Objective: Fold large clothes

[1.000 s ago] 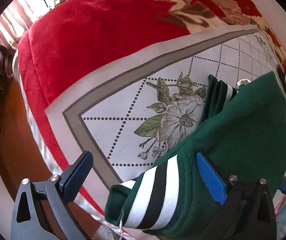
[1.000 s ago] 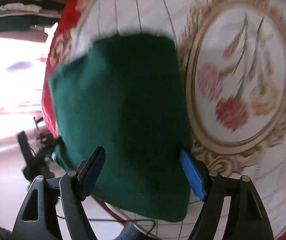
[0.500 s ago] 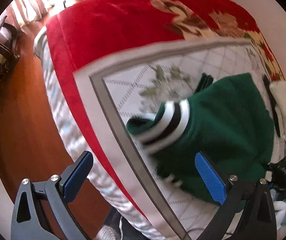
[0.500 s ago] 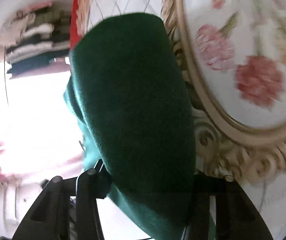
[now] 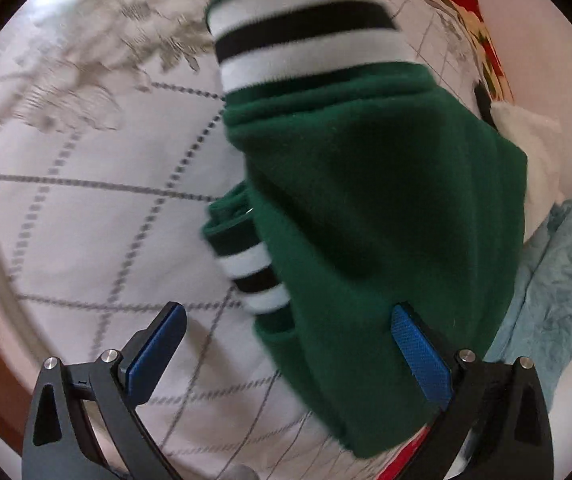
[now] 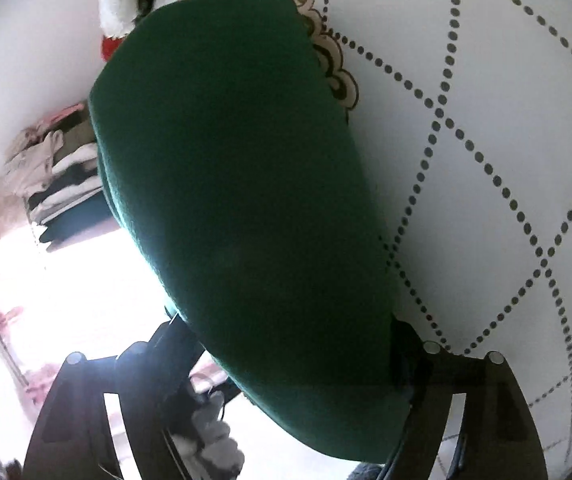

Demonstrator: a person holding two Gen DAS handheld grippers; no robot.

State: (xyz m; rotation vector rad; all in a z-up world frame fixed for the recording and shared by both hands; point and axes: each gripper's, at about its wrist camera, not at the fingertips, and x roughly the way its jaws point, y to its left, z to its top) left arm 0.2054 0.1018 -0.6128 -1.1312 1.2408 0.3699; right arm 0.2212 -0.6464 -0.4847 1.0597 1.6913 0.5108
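Green fleece garment (image 5: 386, 208), its black-and-white striped cuffs (image 5: 306, 40) at twelve o'clock, lies bundled on the white quilted bedspread with dotted diamond lines (image 5: 86, 220). It fills both views far more than a second ago, so both hands have closed in. Left claw (image 5: 286, 356) stands released, one pad beside the cloth. Right claw (image 6: 286, 356) pinched, then has just been opening; fleece still lies between its wide jaws. Judging by this, a fold was just laid.

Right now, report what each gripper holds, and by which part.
Left gripper: nothing; jaws wide open, green sweater loose between them. Right gripper: jaws just opened; sweater's folded body fills them, grip cannot be told.
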